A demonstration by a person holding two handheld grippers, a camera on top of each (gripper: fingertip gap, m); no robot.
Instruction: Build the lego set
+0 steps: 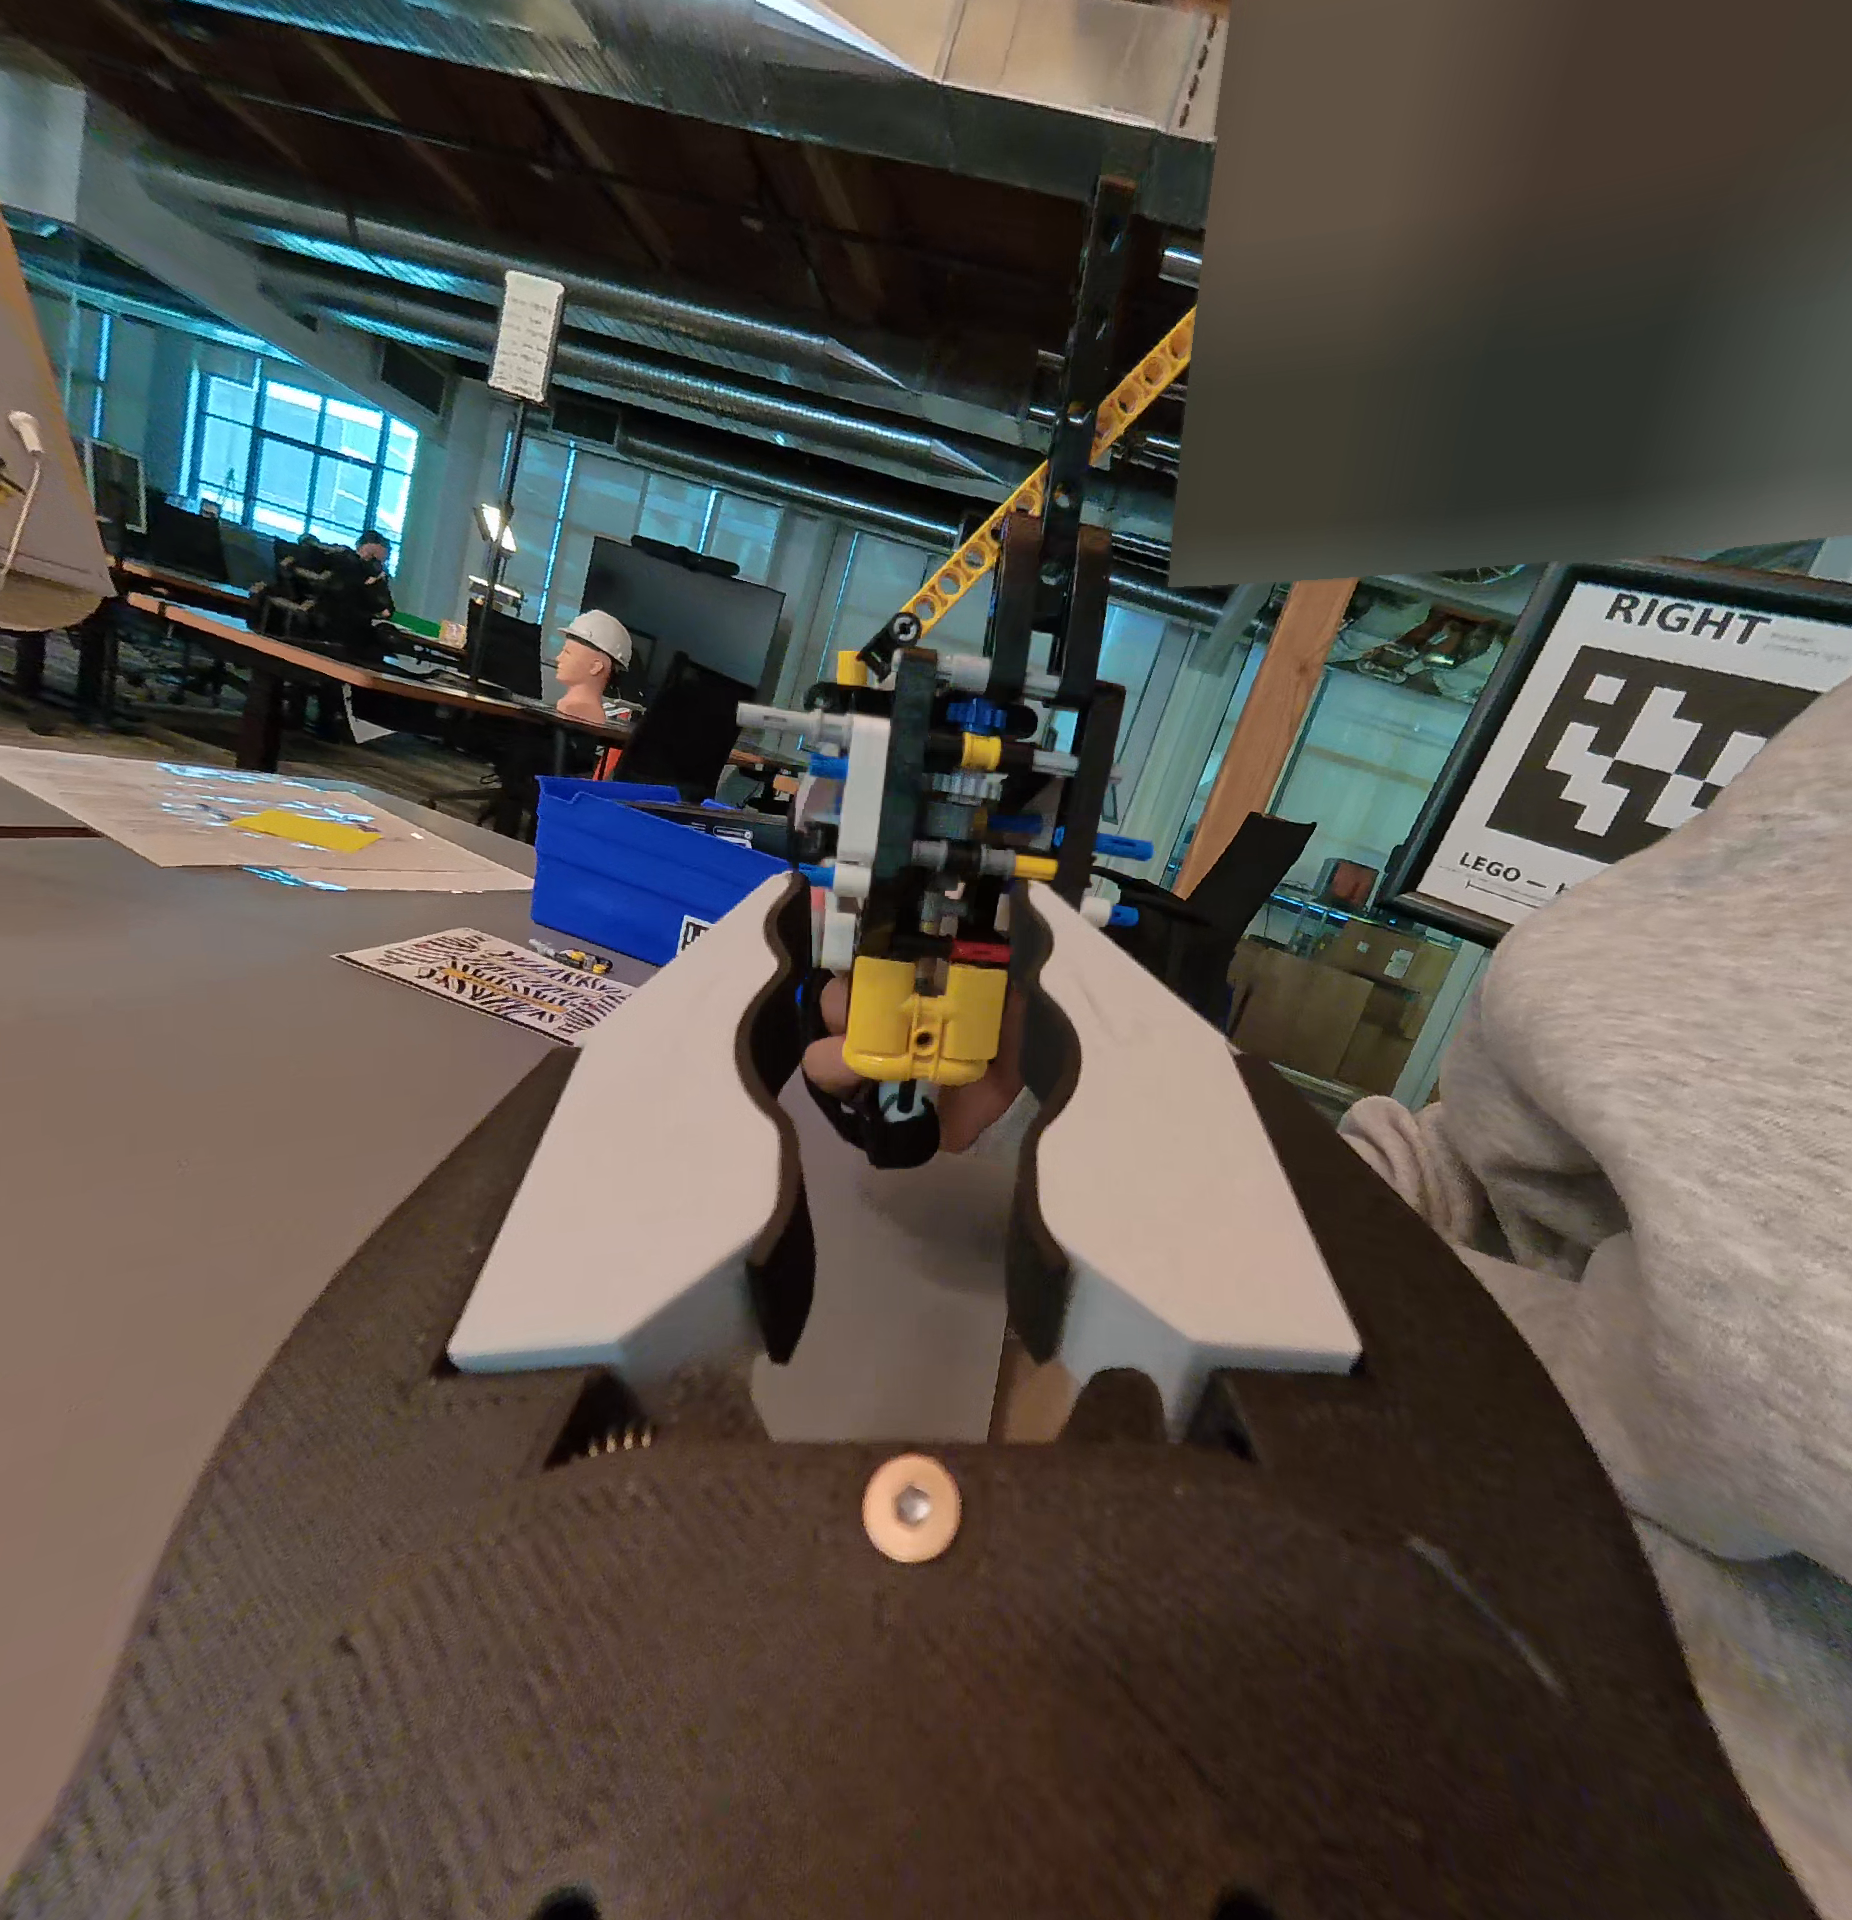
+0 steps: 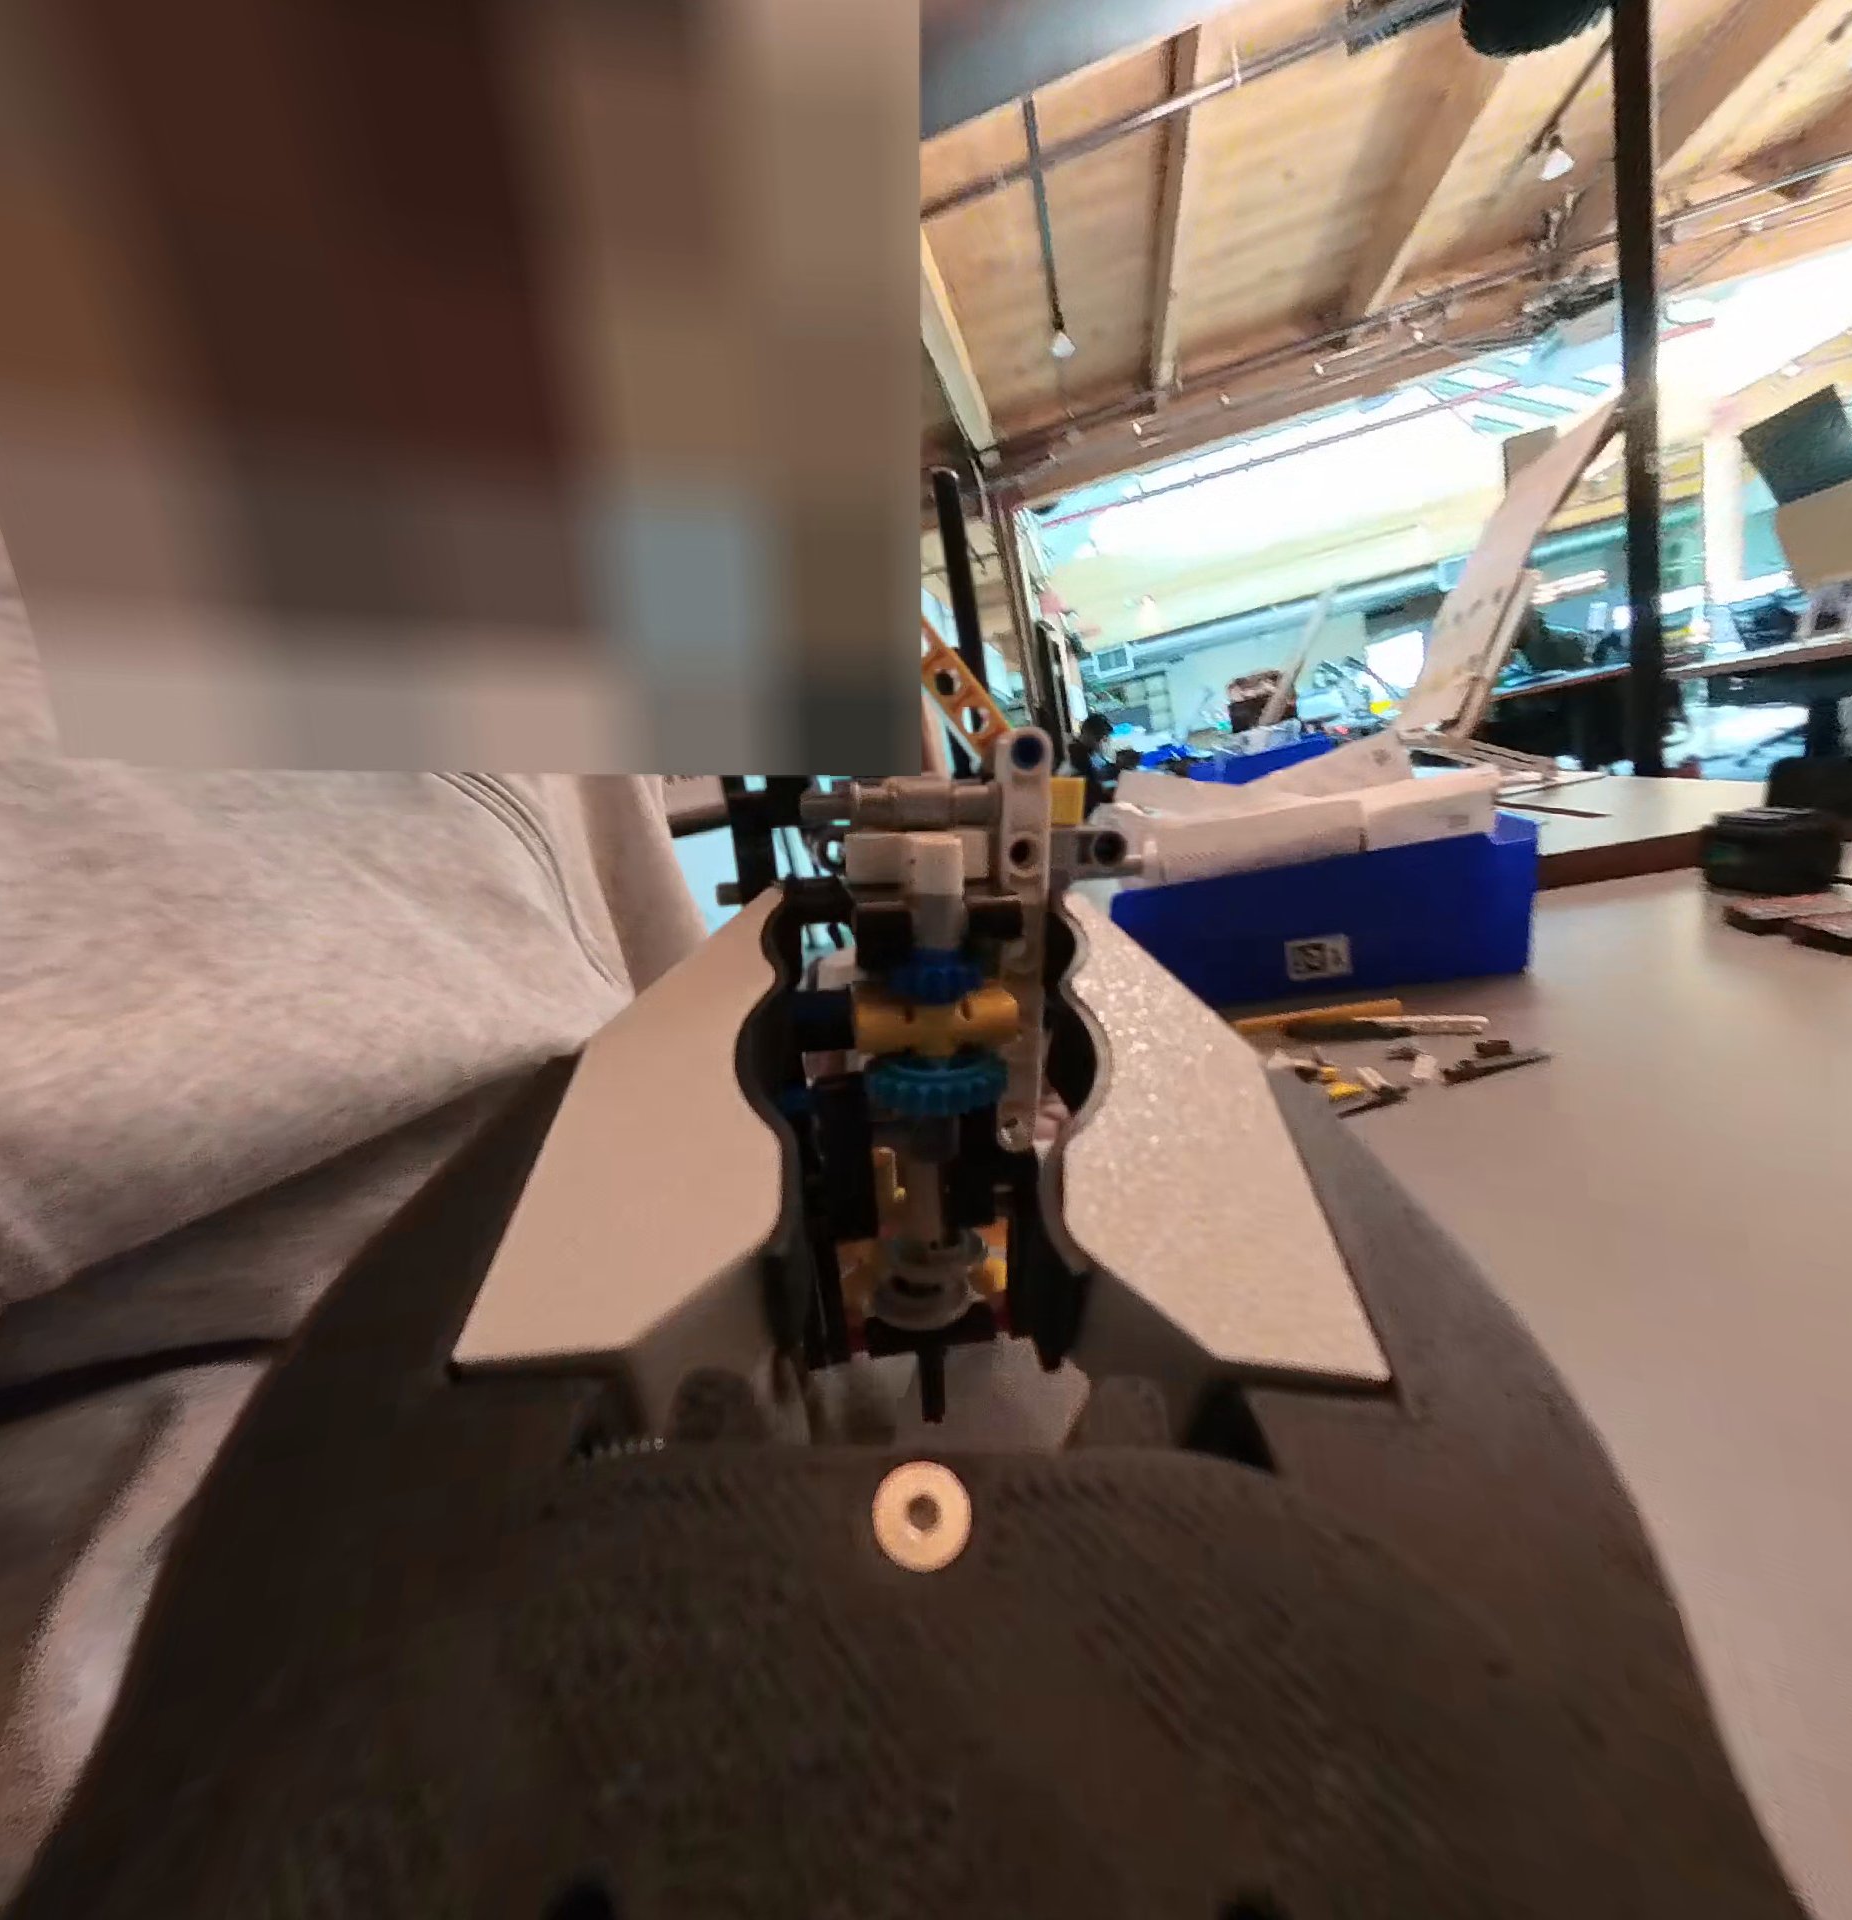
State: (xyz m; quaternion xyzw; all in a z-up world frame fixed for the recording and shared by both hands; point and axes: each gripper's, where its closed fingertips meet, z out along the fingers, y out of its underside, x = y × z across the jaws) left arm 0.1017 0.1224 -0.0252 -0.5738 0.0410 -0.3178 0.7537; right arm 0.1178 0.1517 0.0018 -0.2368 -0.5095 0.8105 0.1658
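With both claws sharing one lego model, keep it steady and lifted off the table [image 1: 174,1091]. Left gripper [image 1: 906,914]: fingers narrow, closed on the model [image 1: 932,831] at its yellow base end; yellow beam [image 1: 1015,509] sticks up behind. Right gripper [image 2: 911,935]: also narrow, clamped on the same model [image 2: 932,1039] w/ blue gears between the fingers. Judgement: hold one side fixed, adjust w/ the other; avoid twisting, pins may pop. Spare parts [image 2: 1389,1049] lie near the blue bin [image 2: 1421,925].

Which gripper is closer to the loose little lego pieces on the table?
Right. The right gripper, holding the lego model, has the loose pieces just beside it; the left gripper's view doesn't show them.
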